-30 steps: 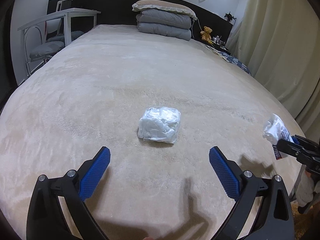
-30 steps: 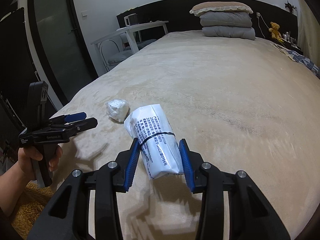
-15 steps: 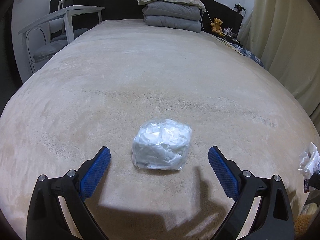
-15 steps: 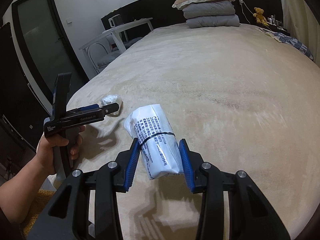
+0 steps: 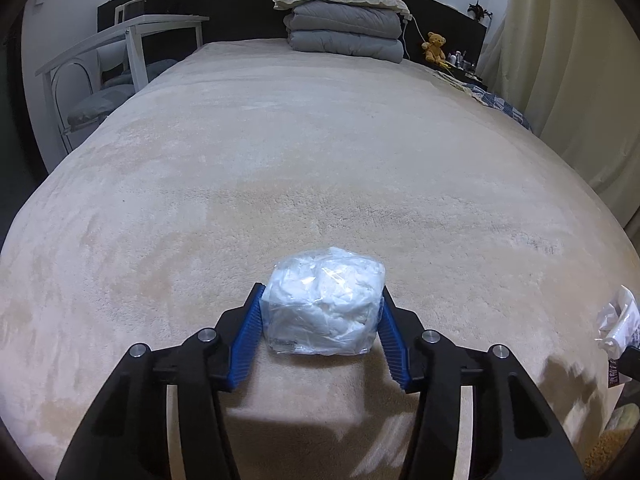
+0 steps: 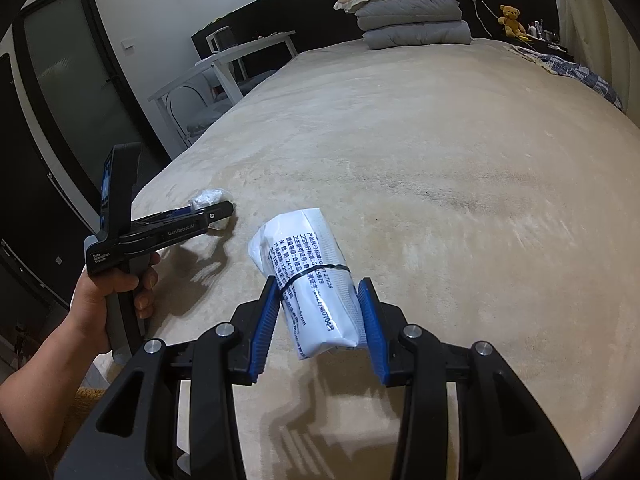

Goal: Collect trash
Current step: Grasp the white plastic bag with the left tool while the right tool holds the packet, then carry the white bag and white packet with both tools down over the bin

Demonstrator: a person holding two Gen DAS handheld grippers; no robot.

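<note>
A crumpled white wad in clear plastic lies on the beige bed near its foot. My left gripper is shut on it, blue pads pressed against both its sides. In the right wrist view the same wad shows at the tip of the left gripper. My right gripper is shut on a white printed packet with a black band, held above the bed. The packet also shows at the right edge of the left wrist view.
Folded grey bedding and a pillow are stacked at the headboard, with a teddy bear beside them. A white desk and chair stand left of the bed. Curtains hang on the right. A dark door is at the left.
My left gripper has moved forward to the plastic wad and closed on it. My right gripper has kept hold of the printed packet and shifted slightly.
</note>
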